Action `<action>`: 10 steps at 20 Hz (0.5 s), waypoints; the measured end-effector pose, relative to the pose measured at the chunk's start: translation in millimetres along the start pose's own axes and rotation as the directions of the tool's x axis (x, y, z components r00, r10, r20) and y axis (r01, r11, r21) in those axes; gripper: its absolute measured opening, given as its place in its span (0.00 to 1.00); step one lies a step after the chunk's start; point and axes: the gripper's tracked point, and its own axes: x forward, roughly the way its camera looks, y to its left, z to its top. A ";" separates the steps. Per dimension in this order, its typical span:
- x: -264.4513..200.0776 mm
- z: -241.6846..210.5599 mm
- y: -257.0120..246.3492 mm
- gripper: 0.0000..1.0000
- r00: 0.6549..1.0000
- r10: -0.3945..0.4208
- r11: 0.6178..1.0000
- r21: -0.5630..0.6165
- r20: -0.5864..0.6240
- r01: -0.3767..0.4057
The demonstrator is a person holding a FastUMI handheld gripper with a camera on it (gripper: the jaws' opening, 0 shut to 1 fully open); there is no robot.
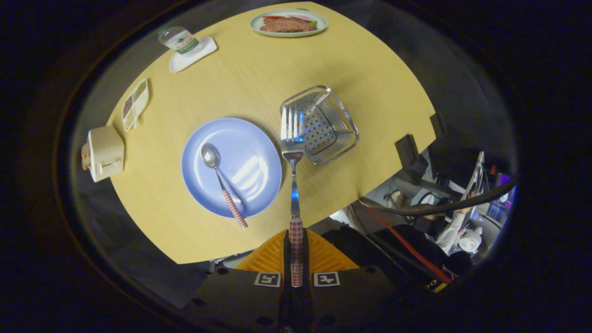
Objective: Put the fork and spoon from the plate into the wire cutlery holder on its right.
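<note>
we see the gripper [296, 249] closed tight on the checked handle of the fork [292, 152], both fingers pressing it, the fork sticking straight out ahead with its tines up high over the table [370, 69]. the tines sit in line with the near left rim of the wire cutlery holder [323, 124], which stands just right of the blue plate [231, 166]. we judge the fork is lifted and on its way to the holder, not yet in. the spoon [221, 182] lies on the plate, bowl away from us, its checked handle poking over the near rim, untouched. risk from here: the grip is far back on the handle, so the fork could swing or slip if tipped fast, and the tines could catch the holder's wire rim and tip it or shove it along the wood. holder looks light. room is fine: open wood all round the holder, and the table's right edge is near it on that side, so a shove that way is bad. toaster [105, 152], snack tray [134, 104], bottle on its dish [185, 46] and food plate [289, 23] are well apart.
</note>
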 end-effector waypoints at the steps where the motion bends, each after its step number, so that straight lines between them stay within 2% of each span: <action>1: 0.3 1.7 1.6 0.12 0.999 0.030 0.999 0.034 -0.033 -0.029; 3: 2.7 6.8 0.5 0.12 0.992 0.077 0.993 0.095 -0.097 -0.067; 10: 8.5 28.5 -2.2 0.12 0.947 0.151 0.981 0.162 -0.284 -0.107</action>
